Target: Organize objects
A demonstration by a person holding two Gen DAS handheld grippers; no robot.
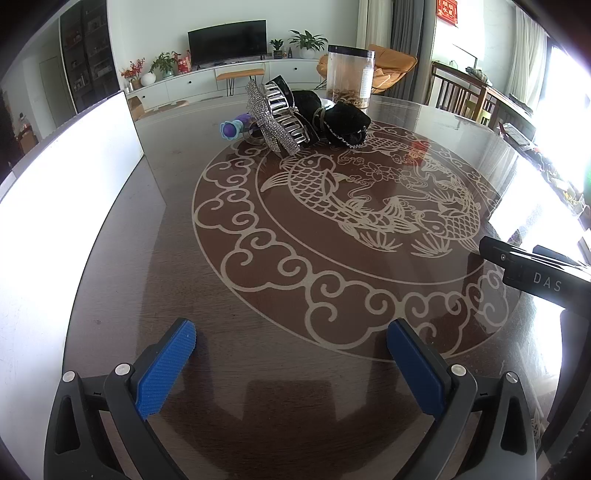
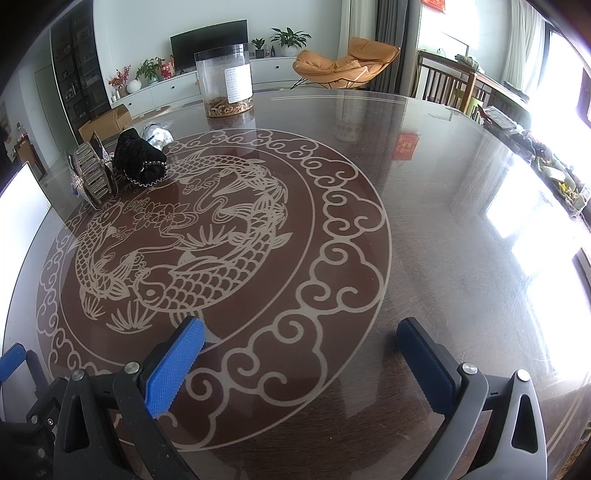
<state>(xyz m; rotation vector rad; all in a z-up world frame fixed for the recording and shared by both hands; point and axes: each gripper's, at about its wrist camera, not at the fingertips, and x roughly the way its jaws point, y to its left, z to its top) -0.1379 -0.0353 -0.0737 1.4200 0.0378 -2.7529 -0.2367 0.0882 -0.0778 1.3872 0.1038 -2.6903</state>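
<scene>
Glossy surface (image 1: pixel 258 295) slippery; both jaws open, empty. Hair claw (image 1: pixel 280 114) tangled with black velvet piece (image 1: pixel 343 122) far ahead of jaws: risk of dragging both.

A round dark table (image 2: pixel 424 206) with a glass top and a pale fish-and-cloud pattern fills the foreground, its surface shining with glare from bright windows (image 2: pixel 565 70) on the right. Along the far pale wall (image 2: pixel 129 26) runs a low white cabinet (image 1: pixel 192 83) carrying a dark television (image 1: pixel 227 42) and several potted plants (image 2: pixel 290 37), with an orange lounge chair (image 2: pixel 345 62) near grey curtains (image 2: pixel 391 37). A wooden chair (image 2: pixel 448 86) stands at right, and a dark shelving unit (image 1: pixel 86 51) at left.
</scene>
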